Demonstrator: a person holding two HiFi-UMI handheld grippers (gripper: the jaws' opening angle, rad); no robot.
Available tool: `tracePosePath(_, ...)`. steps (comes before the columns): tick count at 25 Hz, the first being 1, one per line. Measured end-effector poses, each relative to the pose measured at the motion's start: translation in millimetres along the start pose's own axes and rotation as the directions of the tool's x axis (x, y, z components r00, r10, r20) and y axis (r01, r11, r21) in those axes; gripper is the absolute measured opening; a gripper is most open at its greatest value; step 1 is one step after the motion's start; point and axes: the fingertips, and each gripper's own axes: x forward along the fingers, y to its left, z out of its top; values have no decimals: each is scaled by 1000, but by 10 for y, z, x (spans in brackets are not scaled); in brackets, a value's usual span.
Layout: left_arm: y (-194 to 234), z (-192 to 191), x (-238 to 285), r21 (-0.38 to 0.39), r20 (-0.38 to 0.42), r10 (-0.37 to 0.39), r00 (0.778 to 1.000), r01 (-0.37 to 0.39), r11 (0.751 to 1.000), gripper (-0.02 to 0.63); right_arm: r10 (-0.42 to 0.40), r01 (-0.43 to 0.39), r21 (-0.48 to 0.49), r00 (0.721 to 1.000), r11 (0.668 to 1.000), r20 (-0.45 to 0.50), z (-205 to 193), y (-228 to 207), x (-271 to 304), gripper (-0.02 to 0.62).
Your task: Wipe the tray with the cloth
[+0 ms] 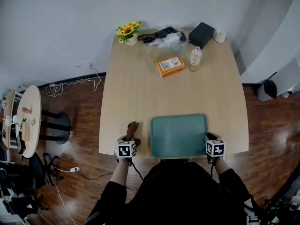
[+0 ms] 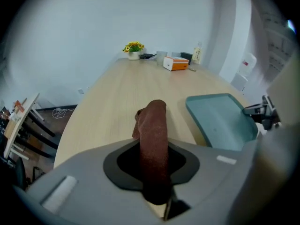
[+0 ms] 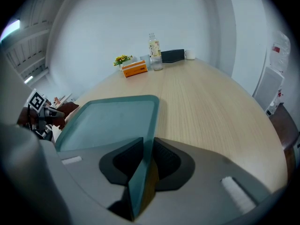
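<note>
A teal tray (image 1: 178, 136) lies at the near edge of the wooden table (image 1: 140, 93). A brown cloth (image 1: 132, 129) is bunched on the table just left of the tray. My left gripper (image 1: 128, 139) is shut on the cloth (image 2: 153, 135), which runs up between the jaws of the left gripper (image 2: 155, 175). My right gripper (image 1: 212, 138) is at the tray's right near corner. In the right gripper view the right gripper (image 3: 140, 172) is shut on the tray's rim (image 3: 151, 125).
At the far end of the table stand a pot of sunflowers (image 1: 129, 33), an orange box (image 1: 170, 65), a bottle (image 1: 196, 57), a glass (image 1: 176, 48), a black box (image 1: 201, 34) and a white cup (image 1: 220, 35). A round side table (image 1: 26, 121) and cables are on the floor to the left.
</note>
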Motion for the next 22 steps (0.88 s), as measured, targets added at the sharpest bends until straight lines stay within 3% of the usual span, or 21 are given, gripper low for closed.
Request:
tracePosePath(4, -386, 331, -41, 57, 43, -104, 994, 102, 993, 58, -3, 3, -1, 1000, 1000, 4, 0, 3, 2, 72)
tracePosePath(7, -767, 613, 133, 155, 33, -166, 986, 159, 975, 60, -3, 3, -2, 1000, 1000, 7, -2, 4, 11, 72)
tracePosePath(12, -1114, 800, 601, 343, -84, -142, 986, 162, 925, 60, 3, -3, 4, 1000, 1000, 4, 0, 18, 30, 70)
tracePosePath(16, -1415, 977, 600, 400, -109, -155, 982, 186, 897, 60, 8, -8, 24, 1000, 1000, 7, 13, 5, 0, 64)
tracePosePath(18, -1775, 1039, 636, 446, -124, -207, 971, 241, 862, 60, 8, -8, 28, 1000, 1000, 11, 7, 1, 2, 63)
tracePosePath(22, -2733, 1112, 759, 532, -181, -309, 934, 358, 767, 60, 18, -18, 32, 1000, 999, 12, 2, 23, 17, 58)
